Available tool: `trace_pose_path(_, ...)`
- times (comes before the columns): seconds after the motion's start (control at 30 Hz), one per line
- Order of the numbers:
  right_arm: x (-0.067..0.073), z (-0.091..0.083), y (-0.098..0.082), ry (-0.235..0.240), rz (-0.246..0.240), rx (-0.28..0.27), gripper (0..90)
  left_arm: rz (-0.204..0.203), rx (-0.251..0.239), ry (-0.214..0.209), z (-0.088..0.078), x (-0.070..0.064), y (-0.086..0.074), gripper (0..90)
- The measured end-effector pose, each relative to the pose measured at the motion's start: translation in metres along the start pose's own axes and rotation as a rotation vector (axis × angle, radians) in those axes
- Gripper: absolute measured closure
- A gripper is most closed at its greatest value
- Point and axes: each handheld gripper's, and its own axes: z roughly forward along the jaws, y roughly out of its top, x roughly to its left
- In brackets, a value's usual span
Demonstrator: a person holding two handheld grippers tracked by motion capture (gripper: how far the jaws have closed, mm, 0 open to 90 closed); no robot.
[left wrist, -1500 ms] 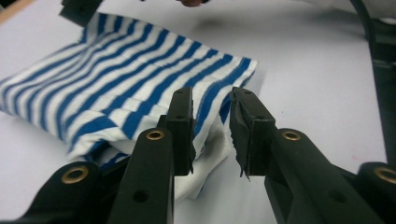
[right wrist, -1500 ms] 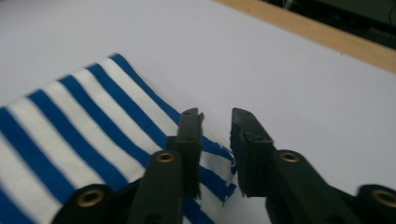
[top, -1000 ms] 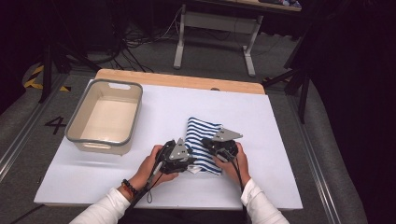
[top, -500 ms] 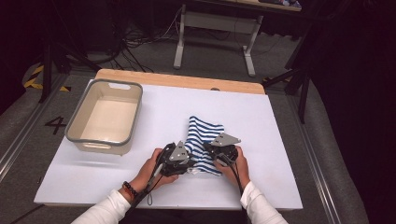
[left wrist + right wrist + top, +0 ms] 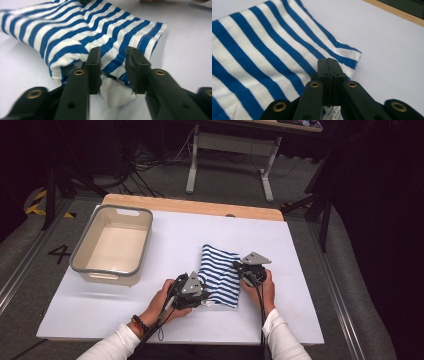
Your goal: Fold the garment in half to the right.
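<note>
The striped cloth [image 5: 219,276] lay folded on the white table [image 5: 310,270], right of the empty tub [image 5: 111,245]. The left gripper [image 5: 113,62] stood at its near left corner, its jaws apart and just opened a little, straddling a fold without pinching it. The right gripper [image 5: 331,68], jaws together with nothing visibly between them, sat over the cloth's right edge.
</note>
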Motion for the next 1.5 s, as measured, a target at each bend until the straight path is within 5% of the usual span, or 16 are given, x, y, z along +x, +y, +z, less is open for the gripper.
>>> trace_pose_path(0.2, -0.002, -0.010, 0.003, 0.002, 0.019, -0.038, 87.1, 0.001, -0.037, 0.056, -0.020, 0.011, 0.003, 53.7)
trace_pose_path(0.33, 0.000, -0.016, 0.006, 0.024, 0.015, -0.060, 86.0, 0.016, -0.002, 0.123, -0.022, 0.018, 0.000, 49.6)
trace_pose_path(0.47, 0.003, -0.018, 0.008, 0.056, 0.011, -0.074, 84.4, -0.028, 0.005, 0.136, -0.016, 0.029, -0.007, 46.8)
trace_pose_path(0.67, 0.006, -0.015, 0.007, 0.112, 0.011, -0.063, 81.6, -0.091, 0.042, 0.086, 0.001, 0.045, -0.016, 60.5)
trace_pose_path(0.87, 0.013, -0.011, 0.006, 0.156, 0.002, -0.049, 83.2, -0.081, 0.065, 0.071, 0.008, 0.046, -0.017, 86.9)
trace_pose_path(1.13, 0.031, -0.005, 0.005, 0.240, -0.060, -0.013, 84.1, -0.046, 0.078, 0.087, 0.001, 0.044, -0.017, 89.6)
trace_pose_path(1.27, 0.043, 0.000, 0.003, 0.243, -0.095, 0.013, 86.9, -0.024, 0.093, 0.088, -0.006, 0.040, -0.018, 89.7)
trace_pose_path(1.5, 0.042, 0.000, 0.004, 0.209, -0.104, 0.023, 87.7, 0.001, 0.123, 0.089, -0.010, 0.037, -0.022, 89.7)
